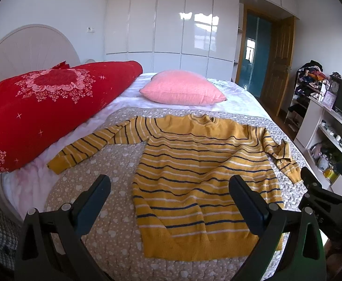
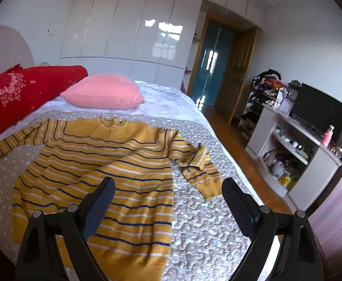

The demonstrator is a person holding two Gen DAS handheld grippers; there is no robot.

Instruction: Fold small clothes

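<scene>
A mustard-yellow striped sweater [image 1: 201, 168] is lying face up on the grey heart-print quilt [image 1: 114, 210], collar pointing toward the pink pillow [image 1: 182, 87] and hem nearest the cameras. The sleeve on the red-duvet [image 1: 42, 107] side of the sweater is stretching out almost flat; the other sleeve [image 2: 194, 161] is lying crumpled and doubled back beside the body, near the bed's edge.

The left gripper [image 1: 169, 192] is hovering above the sweater's lower body with its jaws spread wide and nothing between them. The right gripper [image 2: 168, 194] is likewise hanging released and empty, over the sweater's side seam, just short of the crumpled sleeve.

Folding does not appear to have begun. A good first move is probably straightening that bunched sleeve: pinching its cuff [image 2: 212, 188] low, taking only one layer of knit and none of the quilt, then drawing it outward before laying it across the chest. The knit looks soft and stretchy, so slow, even pulls should be keeping the stripes square.
</scene>
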